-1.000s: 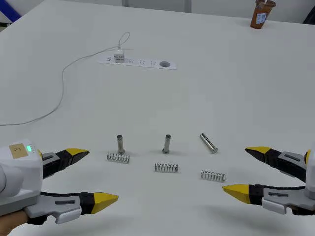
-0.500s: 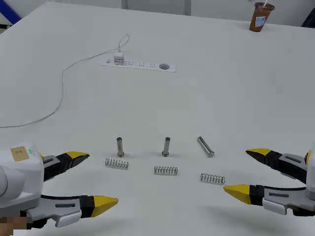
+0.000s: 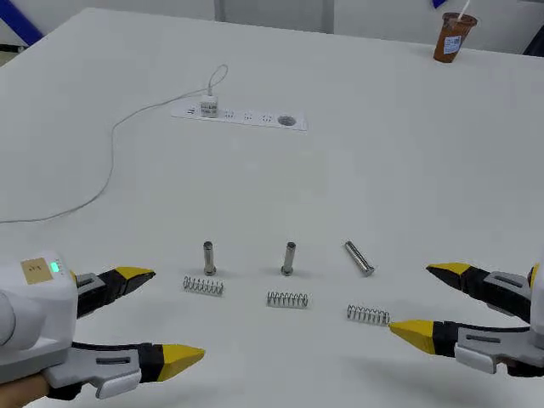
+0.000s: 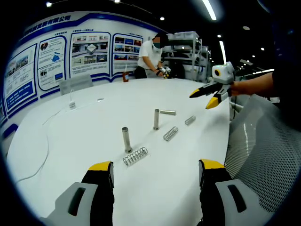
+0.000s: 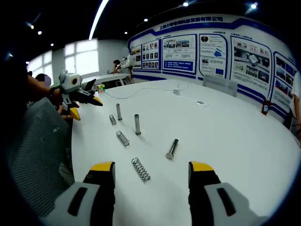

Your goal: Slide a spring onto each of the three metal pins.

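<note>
1. Three springs (image 3: 286, 299) lie on the bench (image 3: 382, 170), each just before one of the pins (image 3: 289, 257); two stand upright, the right pin (image 3: 359, 258) lies flat.
2. The left claw (image 3: 178, 312) and right claw (image 3: 410, 297) hover wide open, empty.
3. A gentle mid-length pinch should keep a spring's bore aligned.

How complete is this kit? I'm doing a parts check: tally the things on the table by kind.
Metal pins: 3
Springs: 3
Power strip: 1
Charger with cable: 1
Drink cup: 1
Total: 9
</note>
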Tool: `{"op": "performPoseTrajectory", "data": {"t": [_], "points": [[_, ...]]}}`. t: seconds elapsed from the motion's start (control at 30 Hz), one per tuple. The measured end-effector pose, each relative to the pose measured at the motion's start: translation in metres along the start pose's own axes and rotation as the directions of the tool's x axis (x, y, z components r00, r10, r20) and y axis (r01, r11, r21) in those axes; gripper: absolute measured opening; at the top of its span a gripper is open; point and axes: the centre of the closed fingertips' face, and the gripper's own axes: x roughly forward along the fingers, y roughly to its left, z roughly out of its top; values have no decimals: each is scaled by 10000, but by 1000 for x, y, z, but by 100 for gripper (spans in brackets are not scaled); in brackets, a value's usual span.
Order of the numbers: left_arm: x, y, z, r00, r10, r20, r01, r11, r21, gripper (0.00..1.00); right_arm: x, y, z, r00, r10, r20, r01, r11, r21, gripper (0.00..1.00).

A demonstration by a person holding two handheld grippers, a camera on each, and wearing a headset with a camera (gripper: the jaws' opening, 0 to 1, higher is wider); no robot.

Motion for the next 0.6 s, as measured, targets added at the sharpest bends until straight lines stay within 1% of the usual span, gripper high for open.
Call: {"op": "performPoseTrajectory", "data": {"t": [0.1,0.27,0.5,0.6], "points": [[0,0,0,10000,1,-15,-1,10000,-4,75,1,-2,1,10000,-8,-35,8,10000,-25,64],[0,0,-1,10000,17,-20,-17,10000,-1,75,2,-7,6,10000,-61,-22,61,9999,-81,63],[-2,0,-1,10000,55,-37,-55,10000,-6,75,9,-18,10,9996,-155,-231,151,9997,-187,63],[-2,0,0,10000,75,-25,-75,10000,1,75,13,-21,14,9993,-197,-328,187,9994,-298,63]]}}
